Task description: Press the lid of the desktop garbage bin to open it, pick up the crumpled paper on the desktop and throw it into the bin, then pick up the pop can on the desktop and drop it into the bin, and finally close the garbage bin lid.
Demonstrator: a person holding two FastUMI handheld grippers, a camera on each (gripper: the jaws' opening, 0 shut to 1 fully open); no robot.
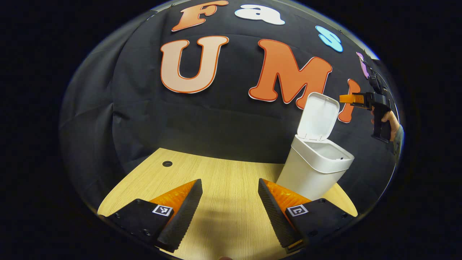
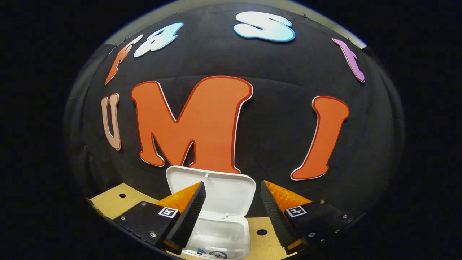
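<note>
Right now the bin [image 1: 316,169] stands on the wooden table [image 1: 216,173] with its lid [image 1: 318,115] tipped up and open. In the right gripper view the right gripper [image 2: 232,202] hangs just above the open bin, looking down into it, and its two fingers are apart with nothing between them. At the very bottom of the bin something round and shiny [image 2: 218,255] peeks out. It could be the top of the pop can, but it is too small and cut off to be sure. I cannot make out any crumpled paper in there.

In the left gripper view the left gripper [image 1: 230,202] is low over the table, to the side of the bin. Its fingers are apart too, and they hold nothing. The table in front of it is bare wood with a small dark hole [image 1: 167,163].

So I think most of the job is done: the lid is up, and no paper or can lies on the table parts I can see. The lid is not shut, so closing it is what is left.
</note>
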